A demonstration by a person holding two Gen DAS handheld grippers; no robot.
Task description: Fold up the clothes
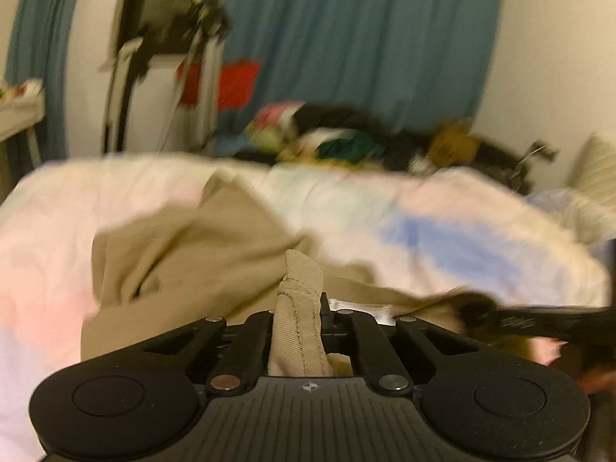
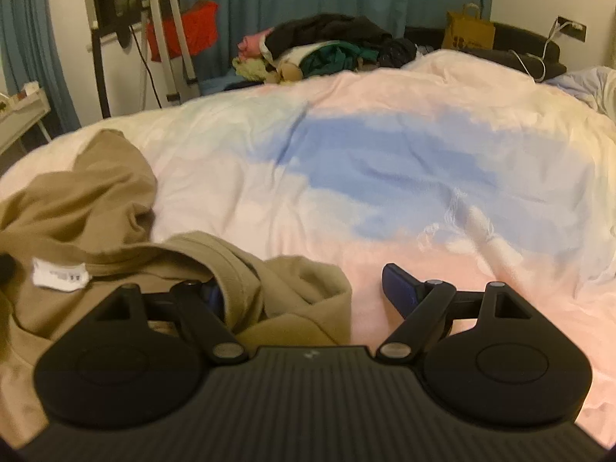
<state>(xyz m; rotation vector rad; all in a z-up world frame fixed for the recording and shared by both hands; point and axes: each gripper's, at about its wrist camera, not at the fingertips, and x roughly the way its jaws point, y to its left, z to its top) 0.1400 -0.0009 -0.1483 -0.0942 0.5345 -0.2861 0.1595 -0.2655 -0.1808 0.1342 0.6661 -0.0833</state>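
Left wrist view: tan garment pinched, right gripper spread wide

Left wrist view, blurred by motion: the left gripper (image 1: 299,308) is clenched on a stitched fold of the tan garment (image 1: 200,246), which stands up between its closed fingers. The rest of the garment lies rumpled on the bed's duvet (image 1: 442,208), spreading toward the left edge of the bed. A dark part of the other tool (image 1: 539,321) reaches in from the right, just beside the cloth. Beyond the far edge of the bed sits a pile of clothes (image 1: 331,134) in front of a teal curtain (image 1: 358,38).

Right wrist view, sharp: the right gripper (image 2: 308,288) is released, its jaws wide apart. The left finger is buried under a ribbed fold of the tan garment (image 2: 88,200); the blue-padded right finger (image 2: 400,287) rests over bare duvet (image 2: 385,154), pink with a blue patch. The garment is bunched at the near left corner of the bed, a white label (image 2: 57,275) showing on it. At the far edge lie the pile of clothes (image 2: 327,46) and a brown paper bag (image 2: 467,32); a tripod (image 2: 169,38) stands past the left edge.
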